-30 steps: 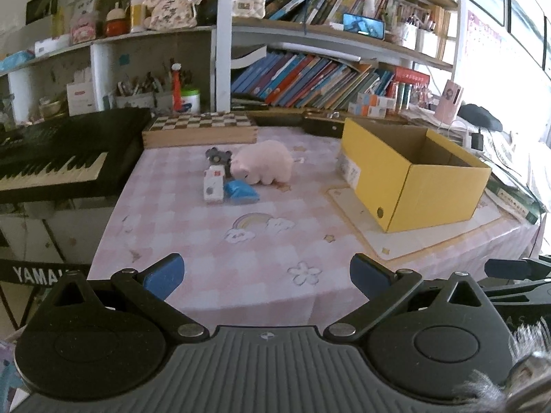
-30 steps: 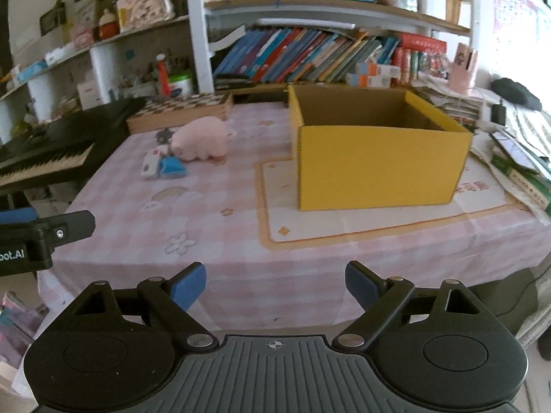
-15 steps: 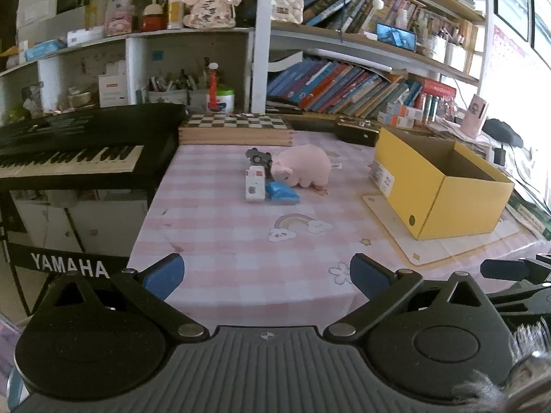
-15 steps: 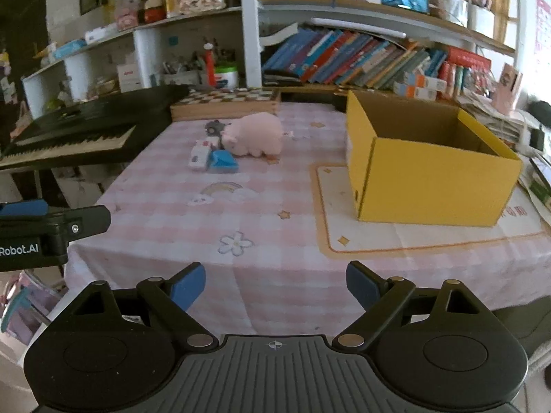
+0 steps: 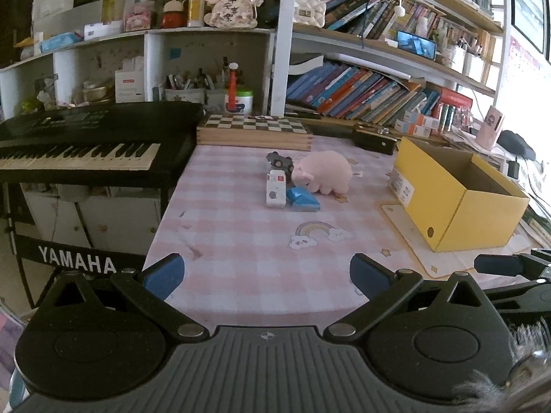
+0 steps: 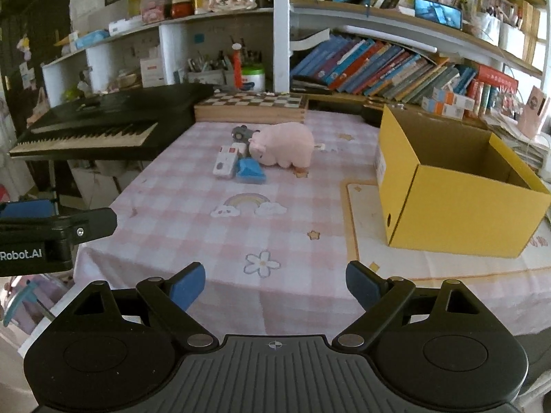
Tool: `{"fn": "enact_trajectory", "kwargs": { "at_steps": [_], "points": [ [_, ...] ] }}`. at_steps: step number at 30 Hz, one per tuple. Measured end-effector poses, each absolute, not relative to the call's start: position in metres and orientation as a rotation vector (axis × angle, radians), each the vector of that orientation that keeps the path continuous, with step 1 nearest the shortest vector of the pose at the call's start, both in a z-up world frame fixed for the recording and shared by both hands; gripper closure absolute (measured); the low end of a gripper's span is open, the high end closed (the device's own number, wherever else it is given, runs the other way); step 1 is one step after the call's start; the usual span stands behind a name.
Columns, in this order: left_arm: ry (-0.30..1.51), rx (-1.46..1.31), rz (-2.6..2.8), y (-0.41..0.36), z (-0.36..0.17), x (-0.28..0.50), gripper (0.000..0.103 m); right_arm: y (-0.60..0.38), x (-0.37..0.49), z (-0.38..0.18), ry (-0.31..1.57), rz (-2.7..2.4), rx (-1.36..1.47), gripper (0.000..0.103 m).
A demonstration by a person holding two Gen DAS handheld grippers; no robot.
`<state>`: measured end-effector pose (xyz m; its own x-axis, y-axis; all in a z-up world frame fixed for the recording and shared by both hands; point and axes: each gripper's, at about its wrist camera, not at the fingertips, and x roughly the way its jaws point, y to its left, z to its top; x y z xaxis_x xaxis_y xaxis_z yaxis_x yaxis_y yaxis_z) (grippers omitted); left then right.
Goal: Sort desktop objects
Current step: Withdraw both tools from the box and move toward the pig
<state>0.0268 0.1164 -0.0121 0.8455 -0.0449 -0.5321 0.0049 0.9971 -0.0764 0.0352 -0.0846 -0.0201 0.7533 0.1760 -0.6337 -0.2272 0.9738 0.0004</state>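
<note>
A pink plush pig point(image 5: 325, 176) point(image 6: 284, 148) lies mid-table on the pink checked cloth point(image 5: 248, 241) point(image 6: 296, 220). Against its snout sit a white box point(image 5: 275, 192) point(image 6: 225, 161), a flat blue packet point(image 5: 303, 200) point(image 6: 250, 172) and a small grey toy point(image 5: 279, 162) point(image 6: 241, 133). An open yellow cardboard box point(image 5: 458, 203) point(image 6: 458, 189) stands to the right, with nothing visible inside it. My left gripper point(image 5: 265, 275) hangs open over the table's near edge. My right gripper point(image 6: 273, 284) is open there too, with nothing between its fingers. Both are well short of the objects.
A black keyboard point(image 5: 86, 144) point(image 6: 106, 130) borders the table's left side. A wooden chessboard box point(image 5: 255, 130) point(image 6: 251, 106) lies at the back, before crowded bookshelves point(image 5: 361, 96). A cream mat point(image 6: 365, 220) lies under the yellow box.
Both views have swung left and drawn back a little: the keyboard fills more of the left side, the yellow box has slid right. The objects lie where they were and both grippers stay open.
</note>
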Motion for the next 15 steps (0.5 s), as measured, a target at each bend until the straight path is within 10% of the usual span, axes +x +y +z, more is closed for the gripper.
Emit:
{"fn": "enact_trajectory", "kwargs": {
  "at_steps": [15],
  "points": [
    [0.596,-0.092,-0.013,0.120,-0.018,0.090,0.000,-0.077,0.096,-0.024,0.700,0.248,-0.103,0.013]
  ]
}}
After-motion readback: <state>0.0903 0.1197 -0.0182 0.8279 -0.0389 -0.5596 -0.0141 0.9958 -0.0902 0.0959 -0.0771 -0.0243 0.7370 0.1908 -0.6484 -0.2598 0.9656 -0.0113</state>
